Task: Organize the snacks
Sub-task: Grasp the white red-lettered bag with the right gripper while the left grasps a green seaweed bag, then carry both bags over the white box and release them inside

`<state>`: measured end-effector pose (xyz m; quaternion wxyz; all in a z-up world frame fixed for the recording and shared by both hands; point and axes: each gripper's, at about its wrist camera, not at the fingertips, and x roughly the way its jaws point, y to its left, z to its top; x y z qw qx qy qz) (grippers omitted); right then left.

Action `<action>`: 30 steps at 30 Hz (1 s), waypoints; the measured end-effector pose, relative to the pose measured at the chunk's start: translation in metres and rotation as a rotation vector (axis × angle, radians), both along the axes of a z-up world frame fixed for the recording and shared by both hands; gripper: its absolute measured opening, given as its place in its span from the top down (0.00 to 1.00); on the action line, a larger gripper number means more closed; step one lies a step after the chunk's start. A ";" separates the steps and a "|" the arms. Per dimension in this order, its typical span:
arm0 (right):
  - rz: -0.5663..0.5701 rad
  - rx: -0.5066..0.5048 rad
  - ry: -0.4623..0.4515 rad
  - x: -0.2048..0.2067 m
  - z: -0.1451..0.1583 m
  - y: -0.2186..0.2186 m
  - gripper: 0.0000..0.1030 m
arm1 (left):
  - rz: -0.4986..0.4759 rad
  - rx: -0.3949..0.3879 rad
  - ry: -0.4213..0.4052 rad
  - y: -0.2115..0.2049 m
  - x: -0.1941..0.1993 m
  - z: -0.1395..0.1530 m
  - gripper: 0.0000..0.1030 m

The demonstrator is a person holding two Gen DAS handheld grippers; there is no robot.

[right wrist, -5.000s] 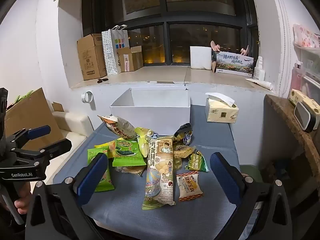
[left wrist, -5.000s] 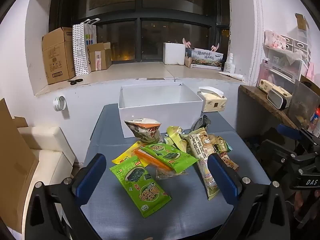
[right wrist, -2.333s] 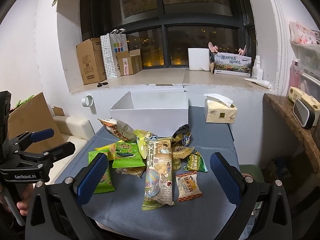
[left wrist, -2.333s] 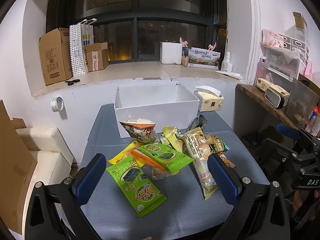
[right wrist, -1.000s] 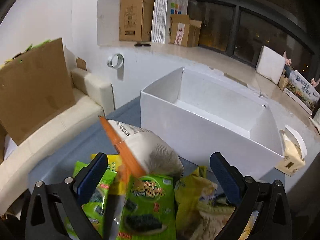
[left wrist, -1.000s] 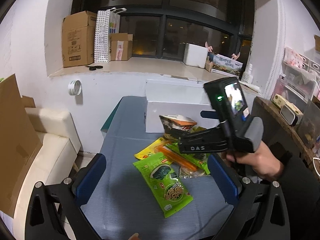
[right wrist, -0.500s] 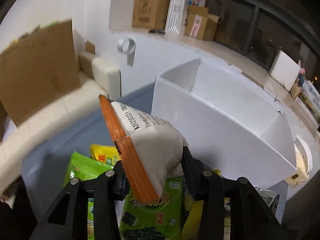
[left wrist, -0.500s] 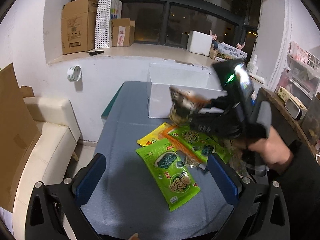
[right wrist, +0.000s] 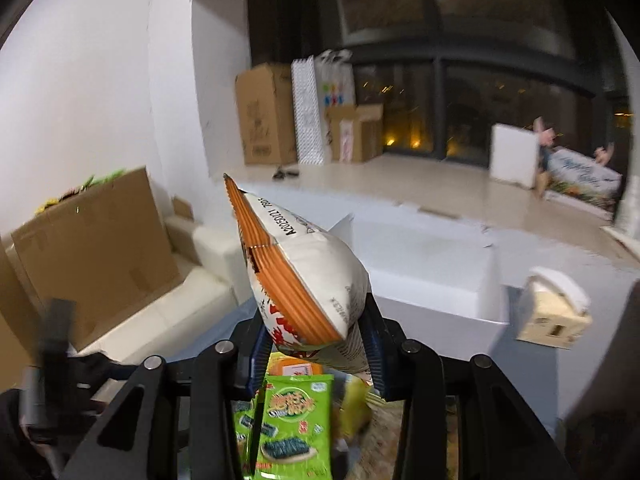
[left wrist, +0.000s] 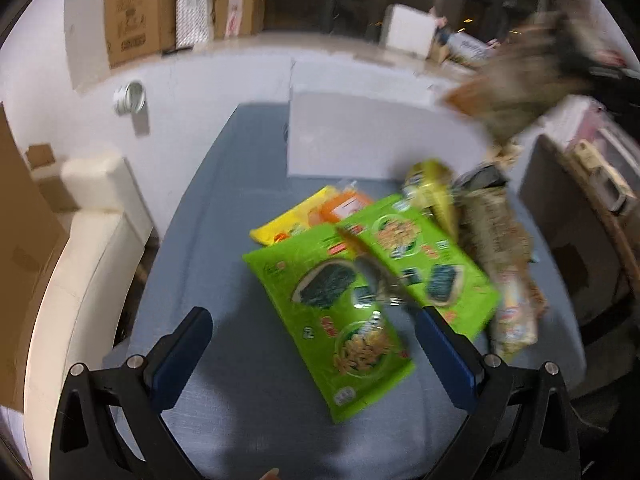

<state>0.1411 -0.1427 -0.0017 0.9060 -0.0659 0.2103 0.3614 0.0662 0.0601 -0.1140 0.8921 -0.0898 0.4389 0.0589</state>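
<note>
Orange along the crimped seam, white on the puffed belly: pinches such a snack bag (right wrist: pixel 304 276) by its lower end in the right gripper (right wrist: pixel 316 340); has just been closing those fingers (right wrist: pixel 372 340) on it, narrow now, pads pressed into both sides; carries it raised above the heap, on the near side of the white box (right wrist: pixel 432 280), not yet over the opening. Spreads the left gripper (left wrist: pixel 312 352) wide, with nothing held; hangs it tilted down over the near green seaweed packet (left wrist: pixel 332 320) on the blue worktop (left wrist: pixel 224 240), apparently clear of it, though blurred.

Could go wrong from here, as a judgement: grips only one end of an air-filled, slick bag, so may let it swivel or slide out on a quick swing; may clip the box's near wall if carried too low and drop the bag short; may crush the contents if squeezed harder; may knock the tissue box (right wrist: pixel 552 312) just right of the white box on a wide arc. On the left, may catch two overlapping green packets at once.

Against a second ago: stood then with the right fingers fully apart around the bag, down at the heap; shows now the bag lifted away from it; finds the left gripper lower and closer over the green packets.
</note>
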 end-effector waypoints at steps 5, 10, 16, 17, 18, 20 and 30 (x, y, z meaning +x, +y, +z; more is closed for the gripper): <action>-0.083 0.003 -0.009 -0.033 0.001 -0.037 0.57 | 0.048 0.033 0.079 -0.004 0.026 -0.025 0.00; -0.109 0.004 -0.003 -0.053 -0.008 -0.059 0.57 | 0.071 0.084 0.124 -0.011 0.050 -0.041 0.00; -0.128 0.001 0.027 -0.055 -0.024 -0.064 0.58 | 0.115 0.126 0.162 -0.010 0.070 -0.060 0.05; -0.132 -0.004 0.033 -0.053 -0.026 -0.064 0.58 | 0.115 0.121 0.169 -0.009 0.070 -0.062 0.23; -0.137 -0.009 0.045 -0.051 -0.029 -0.064 0.59 | 0.116 0.120 0.173 -0.008 0.070 -0.062 0.23; -0.134 0.004 0.063 -0.049 -0.034 -0.066 0.60 | 0.109 0.117 0.164 -0.006 0.067 -0.059 0.25; -0.144 0.036 0.101 -0.043 -0.043 -0.071 0.62 | -0.049 0.098 -0.049 -0.010 0.023 0.012 0.25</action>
